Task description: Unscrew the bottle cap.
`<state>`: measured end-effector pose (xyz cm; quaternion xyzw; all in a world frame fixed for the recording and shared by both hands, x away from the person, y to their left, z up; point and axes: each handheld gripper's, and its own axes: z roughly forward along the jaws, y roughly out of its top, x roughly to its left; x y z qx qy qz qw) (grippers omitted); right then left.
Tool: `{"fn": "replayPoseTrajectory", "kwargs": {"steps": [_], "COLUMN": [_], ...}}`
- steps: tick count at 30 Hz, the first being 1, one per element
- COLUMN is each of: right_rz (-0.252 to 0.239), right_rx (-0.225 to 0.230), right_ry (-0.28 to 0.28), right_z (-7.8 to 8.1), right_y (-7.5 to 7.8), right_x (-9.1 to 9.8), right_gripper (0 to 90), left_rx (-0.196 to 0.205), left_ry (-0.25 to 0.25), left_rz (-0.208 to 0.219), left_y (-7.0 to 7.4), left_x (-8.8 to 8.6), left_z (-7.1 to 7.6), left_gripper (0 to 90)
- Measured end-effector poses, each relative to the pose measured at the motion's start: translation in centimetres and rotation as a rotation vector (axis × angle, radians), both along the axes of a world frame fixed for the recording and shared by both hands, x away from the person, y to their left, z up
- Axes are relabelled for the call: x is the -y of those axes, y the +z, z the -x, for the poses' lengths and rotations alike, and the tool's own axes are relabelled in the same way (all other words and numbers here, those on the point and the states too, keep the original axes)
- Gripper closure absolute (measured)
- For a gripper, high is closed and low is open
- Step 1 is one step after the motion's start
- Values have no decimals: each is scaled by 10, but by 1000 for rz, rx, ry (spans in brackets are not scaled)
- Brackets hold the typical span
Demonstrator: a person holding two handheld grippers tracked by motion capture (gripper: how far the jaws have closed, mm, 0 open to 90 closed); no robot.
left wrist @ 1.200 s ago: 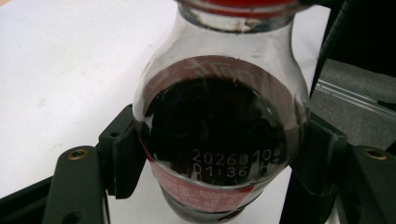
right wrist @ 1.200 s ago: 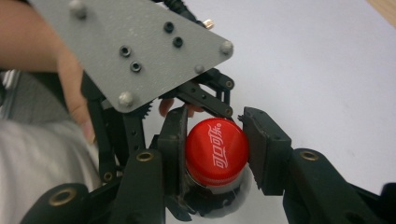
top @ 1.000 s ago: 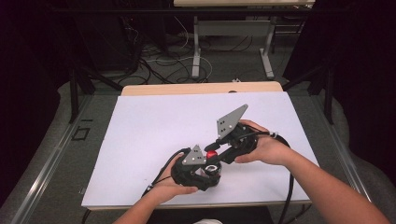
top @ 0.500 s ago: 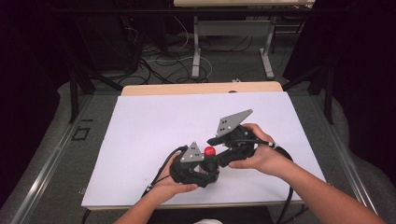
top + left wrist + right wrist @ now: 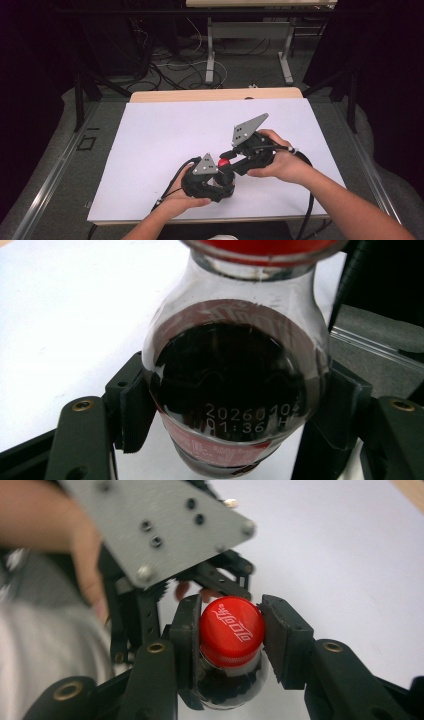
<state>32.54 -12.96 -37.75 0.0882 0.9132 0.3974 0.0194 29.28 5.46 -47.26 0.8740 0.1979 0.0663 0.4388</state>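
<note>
A small glass bottle [image 5: 235, 365] of dark cola with a red cap [image 5: 231, 630] is held low over the white table top [image 5: 150, 140], near its front edge. My left gripper [image 5: 235, 410] is shut on the bottle's round body, one pad on each side. My right gripper [image 5: 230, 635] comes in from the right and has just been closing on the red cap, with its pads now against the cap's sides. In the high view the cap [image 5: 223, 162] shows as a red spot between the left gripper [image 5: 222, 176] and the right gripper [image 5: 229, 163].
The white top reaches well to the left and far side of the hands. A wooden strip [image 5: 215, 95] runs along its far edge. Black cables [image 5: 167, 192] trail from both grippers over the front edge. Desk legs and loose cables [image 5: 200, 60] lie on the floor beyond.
The right hand has shifted slightly around the cap, turning a little at the wrist. The left hand and the bottle have stayed where they were.
</note>
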Motion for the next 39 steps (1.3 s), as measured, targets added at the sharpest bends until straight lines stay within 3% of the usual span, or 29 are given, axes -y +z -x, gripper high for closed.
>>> {"fn": "replayPoseTrajectory", "kwargs": {"steps": [4,7,11,12,14,16,19,25,29,32,34,35,36,39], "right_rz": [-1,-3,-51,-59,-49,-40,-44,-61,-32,-4,1,2,6,5], "right_rx": [-8,-32,-47,-24,33,58,24,-17,-7,-30,-26,-35,-15,-10], "right_ry": [168,186,53,8,-71,-153,-258,-345,-235,-99,3,70,136,236], "right_z": [-13,-17,-9,-5,4,10,16,17,10,-1,-11,-14,-19,-26], "right_y": [1,-1,-1,0,2,1,-1,-4,-3,-1,-1,0,-1,-2], "right_x": [3,4,2,2,0,-2,-6,-8,-8,-6,-5,-5,-4,-4], "right_gripper": [611,606,494,484,465,465,476,603,609,610,611,610,610,607], "left_rx": [2,0,9,-5,8,13,22,18,15,10,7,13,6,10], "left_ry": [-5,-5,34,33,58,67,100,114,82,80,56,62,52,41], "left_rz": [18,4,11,2,15,0,9,-5,-17,3,-9,0,-6,-18], "left_y": [-1,-1,-1,0,-1,1,0,0,0,-2,-1,-2,-2,-2], "left_x": [2,1,0,-2,-2,-3,-1,-3,-4,-4,-5,-4,-5,-5], "left_z": [1,0,-1,-2,-2,-3,-2,-2,-3,-2,-2,0,0,0], "left_gripper": [299,299,298,298,298,298,298,298,299,299,299,299,299,299]}}
